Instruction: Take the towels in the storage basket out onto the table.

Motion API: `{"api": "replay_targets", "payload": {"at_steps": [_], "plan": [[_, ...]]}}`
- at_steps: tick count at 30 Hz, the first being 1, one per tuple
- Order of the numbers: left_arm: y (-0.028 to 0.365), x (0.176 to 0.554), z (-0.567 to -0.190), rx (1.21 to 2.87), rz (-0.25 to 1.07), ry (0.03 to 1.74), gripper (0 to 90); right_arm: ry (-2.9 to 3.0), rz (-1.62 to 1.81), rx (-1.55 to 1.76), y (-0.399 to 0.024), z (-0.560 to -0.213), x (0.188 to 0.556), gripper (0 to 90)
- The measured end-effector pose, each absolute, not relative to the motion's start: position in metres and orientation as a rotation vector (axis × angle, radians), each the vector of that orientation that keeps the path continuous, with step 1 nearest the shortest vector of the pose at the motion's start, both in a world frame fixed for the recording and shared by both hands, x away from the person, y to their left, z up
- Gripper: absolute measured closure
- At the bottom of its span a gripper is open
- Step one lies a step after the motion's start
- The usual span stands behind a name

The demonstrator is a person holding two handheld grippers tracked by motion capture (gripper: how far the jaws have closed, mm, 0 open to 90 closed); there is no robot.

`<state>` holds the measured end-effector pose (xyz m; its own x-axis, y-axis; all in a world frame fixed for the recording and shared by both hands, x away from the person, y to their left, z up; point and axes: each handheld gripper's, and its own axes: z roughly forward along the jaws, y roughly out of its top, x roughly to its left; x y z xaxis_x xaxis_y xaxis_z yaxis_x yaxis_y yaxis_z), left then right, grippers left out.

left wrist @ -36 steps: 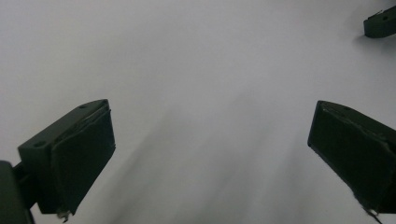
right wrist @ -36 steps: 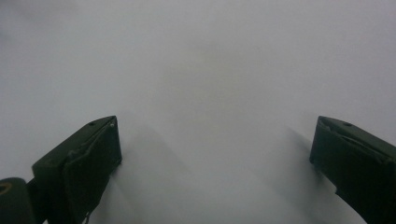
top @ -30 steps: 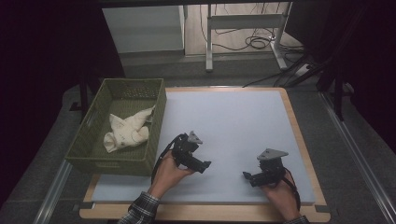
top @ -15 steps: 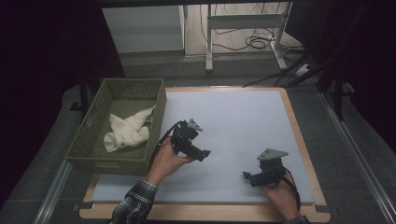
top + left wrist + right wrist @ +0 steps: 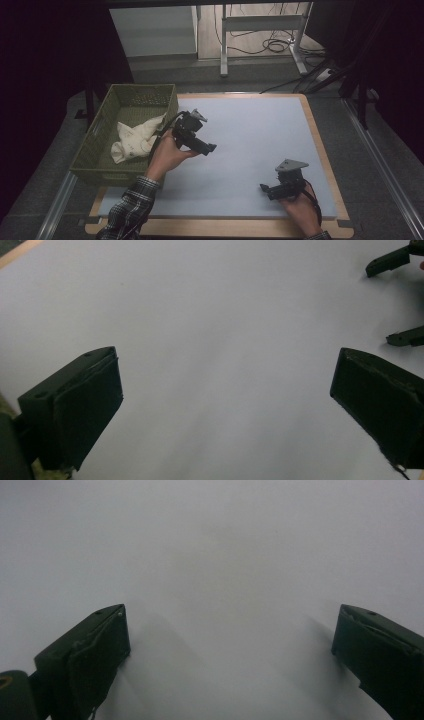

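Reaching toward cloth [image 5: 136, 141] in basket [image 5: 98, 150]

Left gripper [image 5: 206, 148] open, empty, just beside basket, pointing away from cloth; right gripper [image 5: 265, 189] open too, well apart.

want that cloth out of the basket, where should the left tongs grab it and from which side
Probably the bunched fold in the middle of the cloth, coming from above. The cloth lies crumpled low inside the basket, whose walls block a sideways approach, and one corner drapes up toward the right wall. The left tongs are open over the mat beside the basket, so a short move left and down looks enough.
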<state>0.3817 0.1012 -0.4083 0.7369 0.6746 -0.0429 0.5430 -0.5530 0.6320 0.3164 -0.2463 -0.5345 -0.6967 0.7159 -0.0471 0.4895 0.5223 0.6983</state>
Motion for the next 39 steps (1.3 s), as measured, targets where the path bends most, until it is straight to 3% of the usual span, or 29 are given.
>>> {"api": "replay_targets", "payload": {"at_steps": [23,39], "plan": [[0.199,0.403,-0.384,2.237,0.413,1.169,1.0,2.438,0.965,1.001,-0.246,-0.535,0.316,2.1],[0.268,0.418,-0.419,2.239,0.430,1.357,1.5,2.438,0.964,1.001,-0.246,-0.535,0.316,2.1]]}}
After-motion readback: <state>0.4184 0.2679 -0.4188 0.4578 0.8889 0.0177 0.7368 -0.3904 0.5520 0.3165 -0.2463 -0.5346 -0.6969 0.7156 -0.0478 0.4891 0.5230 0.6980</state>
